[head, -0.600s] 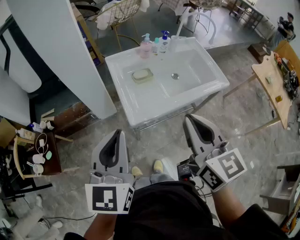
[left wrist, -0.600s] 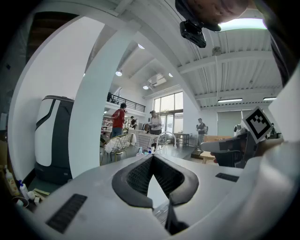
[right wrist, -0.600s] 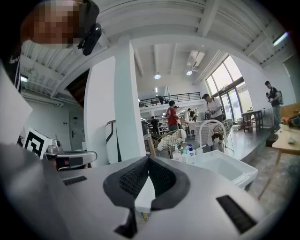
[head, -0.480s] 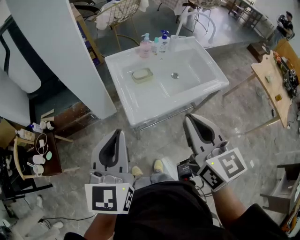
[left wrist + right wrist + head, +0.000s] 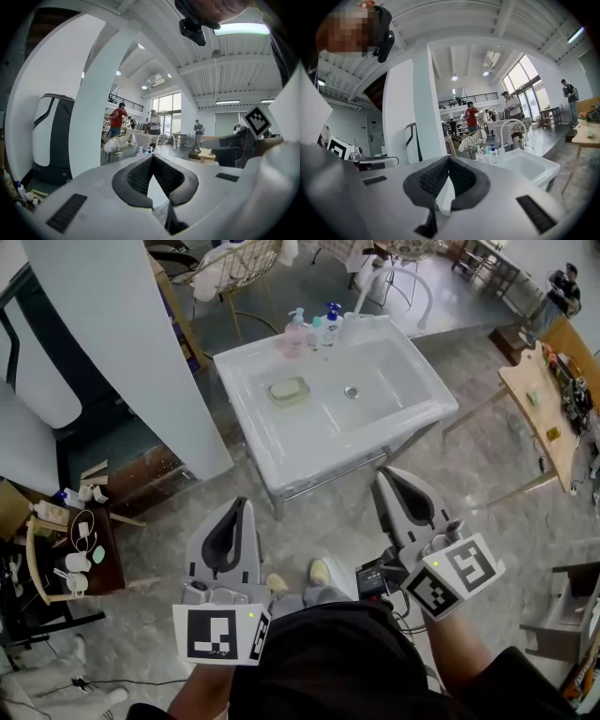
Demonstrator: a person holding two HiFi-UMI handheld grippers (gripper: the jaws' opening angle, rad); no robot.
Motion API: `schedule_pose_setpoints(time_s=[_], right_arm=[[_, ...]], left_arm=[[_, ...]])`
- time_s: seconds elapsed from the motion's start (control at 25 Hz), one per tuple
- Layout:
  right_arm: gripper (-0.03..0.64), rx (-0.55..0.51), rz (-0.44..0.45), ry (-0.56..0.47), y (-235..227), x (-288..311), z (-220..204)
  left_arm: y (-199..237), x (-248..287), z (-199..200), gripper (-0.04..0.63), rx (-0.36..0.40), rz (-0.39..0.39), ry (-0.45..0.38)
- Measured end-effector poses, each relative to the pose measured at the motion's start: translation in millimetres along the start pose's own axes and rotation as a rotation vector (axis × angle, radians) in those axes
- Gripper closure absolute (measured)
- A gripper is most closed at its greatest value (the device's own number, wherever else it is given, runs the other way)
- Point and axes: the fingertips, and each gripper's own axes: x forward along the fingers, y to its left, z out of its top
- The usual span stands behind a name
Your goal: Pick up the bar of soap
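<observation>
The bar of soap (image 5: pixel 289 389) is pale yellow-green and lies in a small dish on the left side of the white sink (image 5: pixel 412 418). Both grippers hang well short of the sink, above the floor near the person's feet. My left gripper (image 5: pixel 242 504) is shut and empty, its tip pointing toward the sink's front edge. To its right, my right gripper (image 5: pixel 383 475) is shut too, with nothing in it. Each gripper view shows dark pads meeting at the tip, left gripper (image 5: pixel 152 158) and right gripper (image 5: pixel 449 159). The soap is hidden in both gripper views.
A pink bottle (image 5: pixel 294 332) and a blue-capped bottle (image 5: pixel 329 322) stand at the sink's back rim beside a white faucet (image 5: pixel 361 298). A white pillar (image 5: pixel 122 352) rises left of the sink. A wooden table (image 5: pixel 548 399) is at the right, a cluttered low table (image 5: pixel 80 554) at the left.
The right gripper has drifted slightly right and down in the head view. The left gripper has barely moved. Both stay shut and empty.
</observation>
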Motion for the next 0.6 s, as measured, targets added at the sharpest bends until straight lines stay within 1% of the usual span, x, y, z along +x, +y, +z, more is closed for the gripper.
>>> schedule_pose_setpoints(time_s=[0.24,0.4,0.6], right_arm=[[0.612,-0.011,0.036,0.039,23.1,6.3,-6.8],[0.612,0.01,0.053,0.033,32.9,7.8,-9.8],[0.612,-0.019,0.045,0.038,37.7,10.8,-12.9]], left_arm=[[12.1,-10.1,-4.0,0.592,-0.003,-0.009,-0.005],[21.3,-16.2,-2.7,0.592,0.001,-0.008,-0.013],[25.5,-18.6,-2.7,0.592,0.007,-0.02,-0.009]])
